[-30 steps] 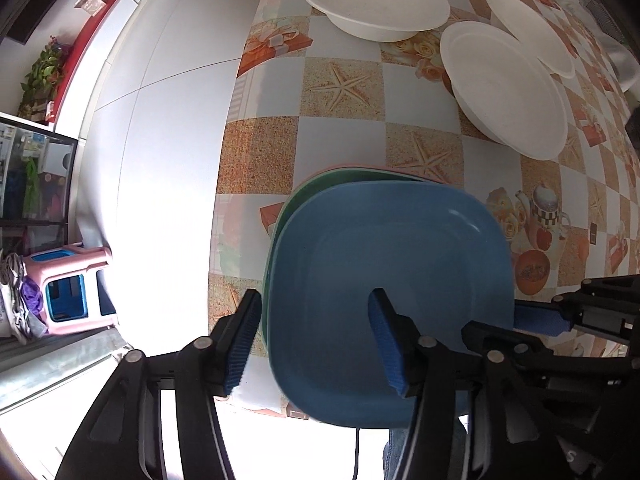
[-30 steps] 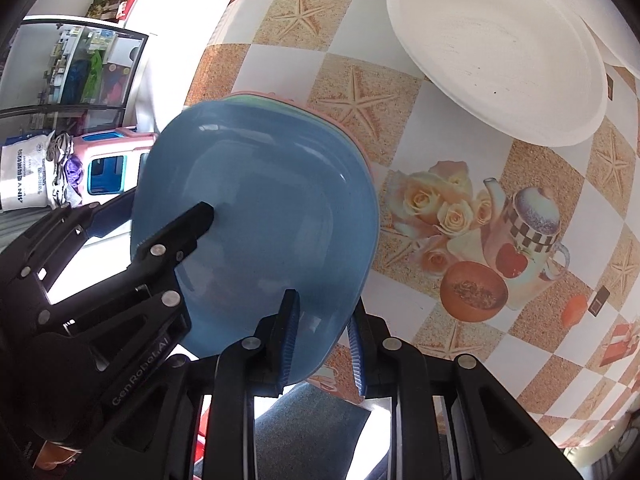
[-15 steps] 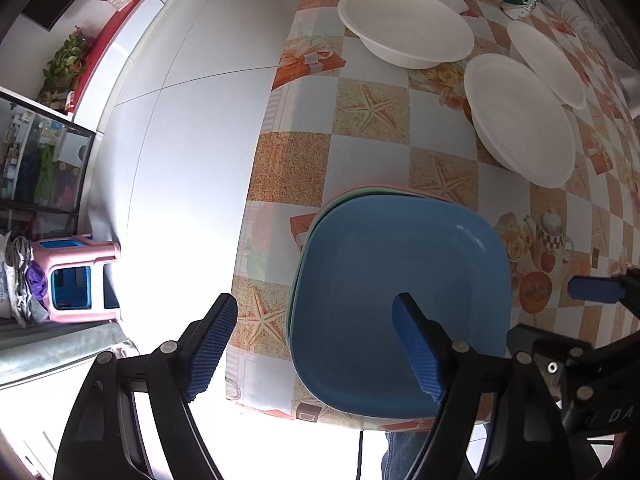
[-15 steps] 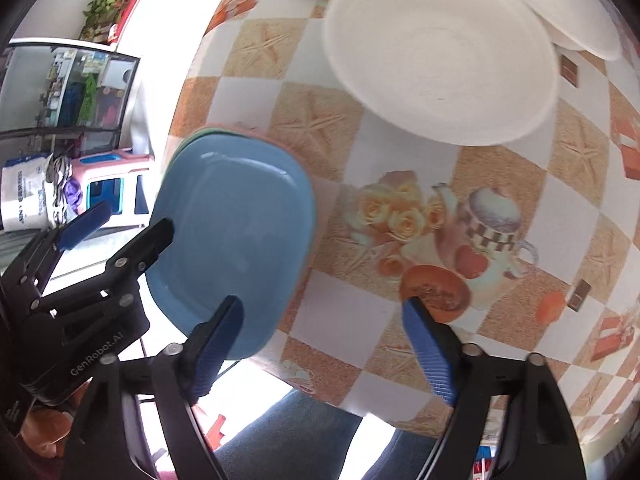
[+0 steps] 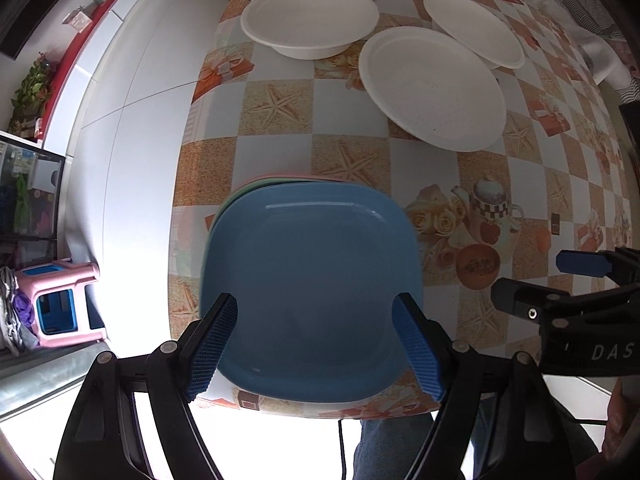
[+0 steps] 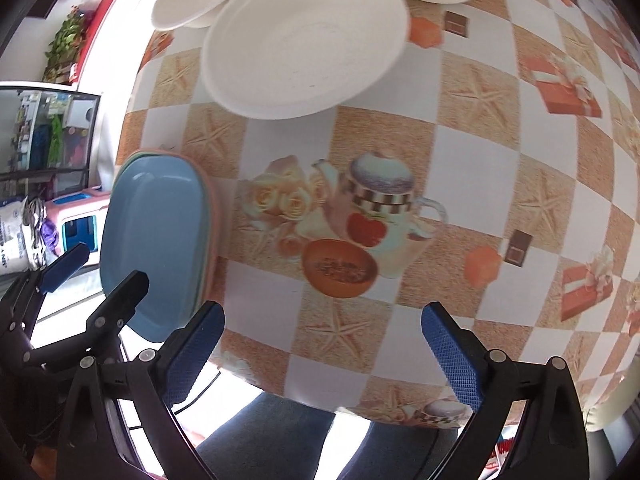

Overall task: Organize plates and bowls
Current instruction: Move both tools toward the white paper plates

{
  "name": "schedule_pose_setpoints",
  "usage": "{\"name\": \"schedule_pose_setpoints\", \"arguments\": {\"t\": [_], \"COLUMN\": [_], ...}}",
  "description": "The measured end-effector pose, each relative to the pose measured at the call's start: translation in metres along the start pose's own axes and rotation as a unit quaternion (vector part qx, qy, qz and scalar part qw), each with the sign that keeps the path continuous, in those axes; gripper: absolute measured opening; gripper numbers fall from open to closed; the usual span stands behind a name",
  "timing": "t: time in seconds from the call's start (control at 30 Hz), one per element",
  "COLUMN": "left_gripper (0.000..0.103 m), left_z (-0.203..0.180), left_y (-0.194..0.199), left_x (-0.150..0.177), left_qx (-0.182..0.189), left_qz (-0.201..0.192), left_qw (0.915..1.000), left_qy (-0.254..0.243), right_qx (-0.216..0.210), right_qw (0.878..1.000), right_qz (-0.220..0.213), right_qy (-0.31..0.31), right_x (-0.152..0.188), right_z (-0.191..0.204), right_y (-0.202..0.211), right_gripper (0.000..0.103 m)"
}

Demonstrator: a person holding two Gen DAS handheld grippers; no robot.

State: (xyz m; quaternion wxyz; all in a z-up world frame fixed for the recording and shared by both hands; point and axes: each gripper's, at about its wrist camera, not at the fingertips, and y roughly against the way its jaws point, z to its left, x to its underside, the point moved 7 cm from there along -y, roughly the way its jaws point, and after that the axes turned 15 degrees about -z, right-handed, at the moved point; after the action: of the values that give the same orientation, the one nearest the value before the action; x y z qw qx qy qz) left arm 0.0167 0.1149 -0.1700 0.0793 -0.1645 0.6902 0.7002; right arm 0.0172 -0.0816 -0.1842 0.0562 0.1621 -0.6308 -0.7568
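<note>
Now both hand-held grippers [image 5: 316, 344] [image 6: 320, 356] have released the blue plate [image 5: 312, 280].

The black plastic body of the right gripper [image 5: 576, 344], seen to the right of the square blue plate [image 5: 310, 292], carries the white letters "DAS". No other text is readable.

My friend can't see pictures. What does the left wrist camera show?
The open left hand-held gripper hovers over a blue plate stacked on other plates near the table edge. Farther back sit a white bowl and two white plates.
</note>
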Motion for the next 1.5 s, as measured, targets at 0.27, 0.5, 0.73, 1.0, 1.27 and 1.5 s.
{"name": "schedule_pose_setpoints", "arguments": {"t": [0.27, 0.5, 0.73, 1.0, 1.27, 1.5], "left_gripper": [0.083, 0.083, 0.083, 0.083, 0.083, 0.083], "left_z": [-0.027, -0.033, -0.032, -0.026, -0.014, -0.007], "left_y": [0.002, 0.001, -0.003, -0.011, -0.035, -0.065], "left_x": [-0.019, -0.035, -0.049, -0.077, -0.107, -0.121], "left_qx": [0.022, 0.025, 0.01, -0.003, -0.012, -0.026], "left_qz": [-0.001, 0.001, 0.004, 0.002, 0.011, 0.032], "left_qw": [0.9998, 0.9996, 0.9996, 0.9985, 0.9952, 0.9932], "left_qy": [-0.003, 0.013, 0.024, 0.054, 0.096, 0.109], "right_qx": [0.014, 0.019, 0.027, 0.035, 0.032, 0.034], "right_qw": [0.998, 0.996, 0.996, 0.995, 0.996, 0.996], "right_qz": [-0.015, -0.02, -0.026, -0.033, -0.045, -0.046], "right_qy": [-0.055, -0.08, -0.086, -0.084, -0.076, -0.067], "right_x": [-0.007, -0.01, -0.022, -0.049, -0.093, -0.125], "right_z": [-0.035, -0.05, -0.062, -0.073, -0.067, -0.058], "right_y": [0.008, 0.013, 0.016, 0.016, 0.009, -0.006], "right_gripper": [0.1, 0.1, 0.1, 0.1, 0.1, 0.1]}}
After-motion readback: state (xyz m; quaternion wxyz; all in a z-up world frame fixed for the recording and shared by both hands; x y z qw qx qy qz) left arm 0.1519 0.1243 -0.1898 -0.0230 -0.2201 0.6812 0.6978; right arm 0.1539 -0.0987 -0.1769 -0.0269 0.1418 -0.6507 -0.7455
